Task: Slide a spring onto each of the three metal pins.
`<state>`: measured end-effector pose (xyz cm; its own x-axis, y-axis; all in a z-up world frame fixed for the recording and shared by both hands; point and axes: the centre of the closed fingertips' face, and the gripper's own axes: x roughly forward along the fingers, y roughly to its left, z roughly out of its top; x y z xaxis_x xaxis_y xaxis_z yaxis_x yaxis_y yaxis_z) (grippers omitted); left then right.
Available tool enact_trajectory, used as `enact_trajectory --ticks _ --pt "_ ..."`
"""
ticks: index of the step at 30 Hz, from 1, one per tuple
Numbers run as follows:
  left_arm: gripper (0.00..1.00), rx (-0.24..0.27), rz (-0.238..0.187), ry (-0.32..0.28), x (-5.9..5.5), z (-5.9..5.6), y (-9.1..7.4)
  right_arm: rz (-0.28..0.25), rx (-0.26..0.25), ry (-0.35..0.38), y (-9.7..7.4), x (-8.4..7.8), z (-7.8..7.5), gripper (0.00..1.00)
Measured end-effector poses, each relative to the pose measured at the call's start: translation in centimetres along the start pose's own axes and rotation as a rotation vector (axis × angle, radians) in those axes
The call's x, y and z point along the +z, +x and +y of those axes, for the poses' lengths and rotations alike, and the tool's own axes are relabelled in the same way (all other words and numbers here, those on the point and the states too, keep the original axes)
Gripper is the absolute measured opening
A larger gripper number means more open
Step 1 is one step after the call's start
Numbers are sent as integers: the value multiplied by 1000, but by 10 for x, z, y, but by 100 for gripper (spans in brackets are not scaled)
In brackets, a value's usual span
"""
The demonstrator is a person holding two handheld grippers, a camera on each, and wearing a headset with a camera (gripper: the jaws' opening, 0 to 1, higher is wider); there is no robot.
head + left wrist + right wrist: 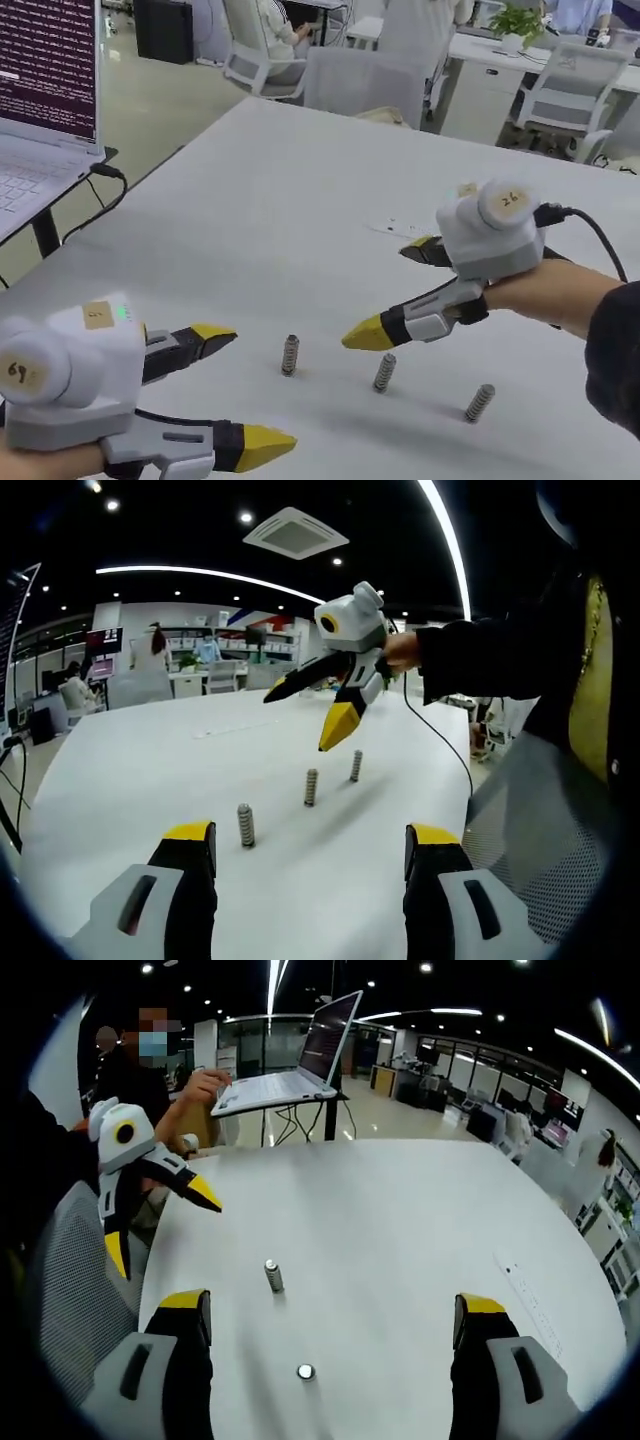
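Left tool [260, 386] splayed, springs [385, 372] seemingly pinned, laptop [45, 110]

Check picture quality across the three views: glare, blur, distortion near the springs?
Head view: even light, sharp, soft shadows beside the three springs. Left gripper view: fisheye curves the white table, ceiling light strips glare. Right gripper view: same warp, springs small but in focus.

A broad white table [300, 180] spans the middle of the head view. At upper left an open laptop [40, 90] stands above a pale glossy floor [160, 110]. Grey office chairs [360, 85] and a potted plant [517, 20] line the top edge. At the top of the left gripper view are strip lights [200, 572] and a ceiling vent [295, 532]
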<state>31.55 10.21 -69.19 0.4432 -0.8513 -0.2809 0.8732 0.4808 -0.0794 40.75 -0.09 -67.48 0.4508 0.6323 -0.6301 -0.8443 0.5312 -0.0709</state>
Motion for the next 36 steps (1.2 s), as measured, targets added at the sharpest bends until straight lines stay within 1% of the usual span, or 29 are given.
enact_trajectory --ticks 1,3,7,10,13,16,22,26,28,33,36 --pt "74 -2 1 -1 0 0 1 -9 -7 10 -3 -1 -1 100" --pt "73 -6 2 1 1 -1 3 -25 -28 28 -11 -5 -8 100" --pt "73 -10 -1 -2 3 -1 6 -54 -69 59 -27 -13 -13 100" --pt "73 -14 0 -1 5 -2 8 -70 -91 82 -36 -19 -16 100" --pt "73 -17 0 0 6 -2 9 -82 -124 103 -47 -28 -19 100" --pt "73 -18 -2 -3 7 -2 10 -95 -147 120 -58 -36 -18 100" --pt "73 -17 -7 -12 6 1 11 -124 -194 160 -80 -55 -13 100" --pt "73 -18 -6 -13 6 2 13 -135 -224 185 -91 -69 -11 100" --pt "73 -19 -5 -13 6 1 13 -143 -233 197 -95 -73 -9 100" --pt "73 -21 -8 -12 7 0 12 -142 -250 208 -104 -87 4 100" --pt "73 -21 -8 -12 7 -1 12 -150 -259 218 -108 -92 10 100"
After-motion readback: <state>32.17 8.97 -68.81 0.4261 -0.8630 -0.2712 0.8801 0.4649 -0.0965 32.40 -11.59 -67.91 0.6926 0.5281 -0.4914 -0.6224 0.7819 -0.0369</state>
